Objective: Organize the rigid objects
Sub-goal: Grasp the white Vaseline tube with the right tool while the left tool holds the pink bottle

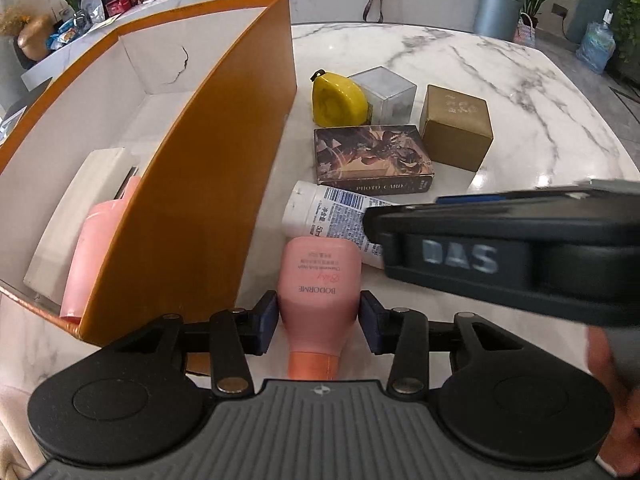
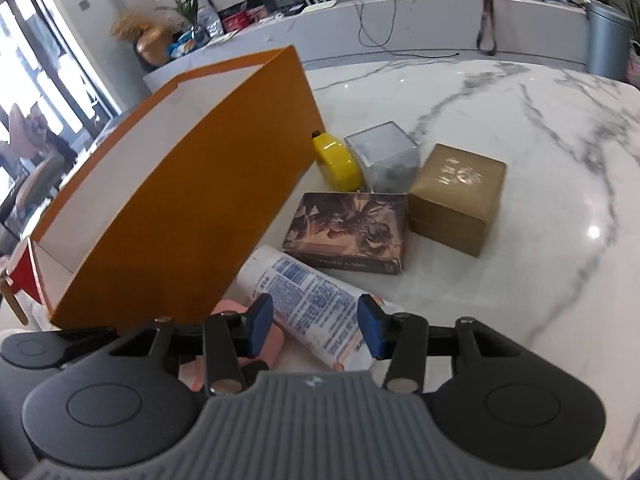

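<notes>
In the left wrist view my left gripper [image 1: 319, 322] has its blue pads on both sides of a pink BODORME bottle [image 1: 319, 280] lying on the marble table [image 1: 500, 80], next to the orange box [image 1: 208, 184]. A gap shows at the right pad, so the grip is unclear. My right gripper [image 2: 315, 328] is open and straddles a white tube [image 2: 308, 300] lying on the table; the tube also shows in the left wrist view [image 1: 324, 212]. The right gripper's body [image 1: 500, 256] crosses the left wrist view. Inside the box lie a second pink bottle [image 1: 94, 248] and a white box [image 1: 76, 216].
Behind the tube lie a photo card box [image 2: 352, 232], a gold box [image 2: 456, 200], a clear cube [image 2: 384, 156] and a yellow tape measure [image 2: 338, 164]. A red object [image 2: 24, 276] sits left of the orange box. Bare marble lies to the right.
</notes>
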Tool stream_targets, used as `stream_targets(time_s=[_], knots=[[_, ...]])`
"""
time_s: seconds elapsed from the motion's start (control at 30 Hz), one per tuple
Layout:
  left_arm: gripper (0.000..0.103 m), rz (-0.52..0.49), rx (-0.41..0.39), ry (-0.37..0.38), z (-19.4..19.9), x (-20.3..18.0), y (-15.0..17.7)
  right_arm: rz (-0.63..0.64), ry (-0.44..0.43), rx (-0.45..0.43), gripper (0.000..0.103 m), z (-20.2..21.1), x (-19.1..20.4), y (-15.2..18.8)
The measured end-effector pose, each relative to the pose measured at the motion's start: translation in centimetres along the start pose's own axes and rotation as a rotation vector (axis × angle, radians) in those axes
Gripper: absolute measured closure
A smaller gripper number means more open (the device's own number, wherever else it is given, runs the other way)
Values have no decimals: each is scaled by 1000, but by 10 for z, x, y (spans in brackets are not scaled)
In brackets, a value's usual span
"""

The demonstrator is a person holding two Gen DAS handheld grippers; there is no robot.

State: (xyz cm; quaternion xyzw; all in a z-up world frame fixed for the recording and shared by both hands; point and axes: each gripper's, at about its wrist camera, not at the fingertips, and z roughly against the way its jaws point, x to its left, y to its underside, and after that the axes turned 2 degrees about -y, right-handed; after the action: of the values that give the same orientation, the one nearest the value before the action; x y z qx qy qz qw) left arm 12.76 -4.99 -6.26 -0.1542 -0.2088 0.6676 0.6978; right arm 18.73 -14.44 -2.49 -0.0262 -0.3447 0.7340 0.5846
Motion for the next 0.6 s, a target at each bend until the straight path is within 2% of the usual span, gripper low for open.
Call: stream_targets(time_s=[0.17, 0.27, 0.4, 0.5, 0.53, 0.6], knots=[[54, 1, 2, 6, -2, 0, -2, 51, 5, 41, 55, -23, 2, -7], [54, -1, -3, 12, -2, 0, -1, 84, 13, 26, 54, -30, 4, -12], [54, 4, -8, 23, -1, 2, 1, 56, -30, 37, 52, -39, 0, -21], [54, 15, -9, 33, 0, 4, 2, 66, -40, 43, 39, -44, 2, -21], [54, 23, -8, 37, 0, 5, 2, 63, -44, 51, 30, -47, 2, -20], [54, 36, -5, 42, 1, 5, 3, 90, -36, 48, 28, -49, 5, -15]])
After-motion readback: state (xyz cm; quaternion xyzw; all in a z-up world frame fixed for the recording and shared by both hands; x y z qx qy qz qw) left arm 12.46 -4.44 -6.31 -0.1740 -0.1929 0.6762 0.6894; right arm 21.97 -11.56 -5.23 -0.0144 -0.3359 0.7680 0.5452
